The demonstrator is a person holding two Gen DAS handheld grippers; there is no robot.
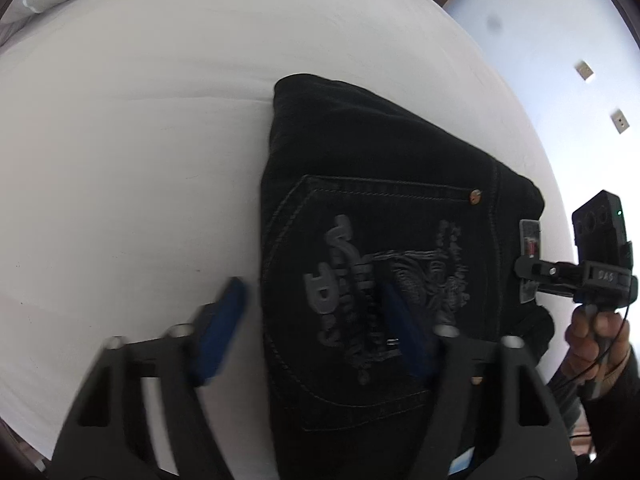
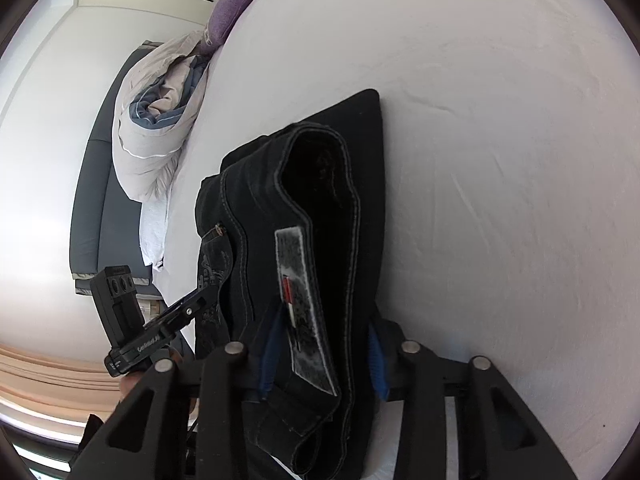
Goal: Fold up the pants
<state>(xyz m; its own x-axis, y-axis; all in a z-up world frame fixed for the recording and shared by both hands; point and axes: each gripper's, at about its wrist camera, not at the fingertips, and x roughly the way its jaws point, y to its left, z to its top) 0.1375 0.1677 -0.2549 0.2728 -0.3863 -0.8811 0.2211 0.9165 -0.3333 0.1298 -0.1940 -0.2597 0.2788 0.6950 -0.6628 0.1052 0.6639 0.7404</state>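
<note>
Black jeans [image 1: 372,184] lie folded in a compact stack on the white bed [image 1: 140,140], back pocket with grey embroidery facing up. My left gripper [image 1: 312,320] is open; its left blue pad [image 1: 224,328] is over the sheet and its right pad is over the pocket. In the right wrist view the jeans' waistband end [image 2: 316,208] with a grey label lies between the blue pads of my right gripper [image 2: 324,352], whose jaws stand around the stack's edge. The right gripper also shows in the left wrist view [image 1: 536,276] at the waistband.
A rumpled grey and blue duvet [image 2: 160,120] and a purple pillow [image 2: 228,12] lie at the bed's far side. A dark blue headboard or bench [image 2: 92,200] stands beyond. A wall with sockets [image 1: 620,120] is at the right.
</note>
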